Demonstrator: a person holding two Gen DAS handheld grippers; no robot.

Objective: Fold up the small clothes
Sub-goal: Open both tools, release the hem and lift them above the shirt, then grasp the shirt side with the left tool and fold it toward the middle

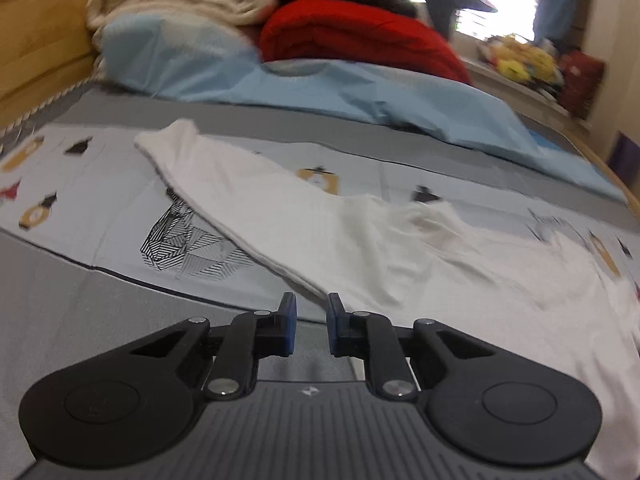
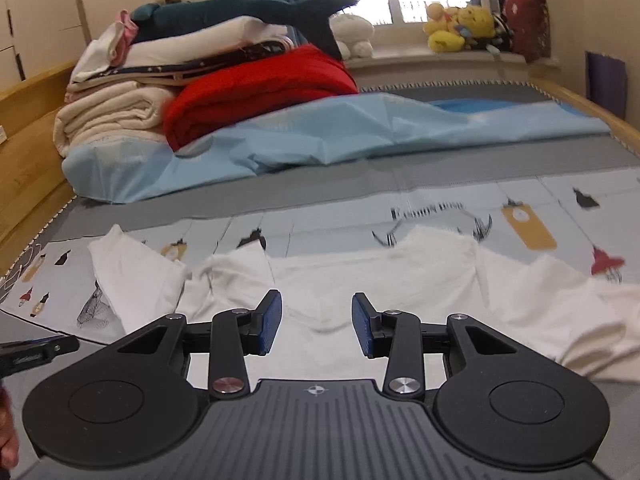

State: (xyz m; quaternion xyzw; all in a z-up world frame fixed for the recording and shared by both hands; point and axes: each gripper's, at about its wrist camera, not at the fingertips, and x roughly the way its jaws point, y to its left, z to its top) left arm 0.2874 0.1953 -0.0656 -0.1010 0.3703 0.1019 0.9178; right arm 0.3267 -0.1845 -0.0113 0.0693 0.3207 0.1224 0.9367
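Note:
A white long-sleeved top lies spread on the patterned bed sheet. One sleeve stretches away to the far left. My left gripper is open with a narrow gap, empty, just short of the sleeve's near edge. In the right wrist view the same white top lies flat with its sleeves out to both sides. My right gripper is open wide and empty, low over the top's body. The left gripper's tip shows at the left edge.
A crumpled light blue sheet lies across the bed beyond the top. Behind it are a red blanket and stacked cream bedding with a plush shark. A wooden bed frame runs along the left. Plush toys sit on the windowsill.

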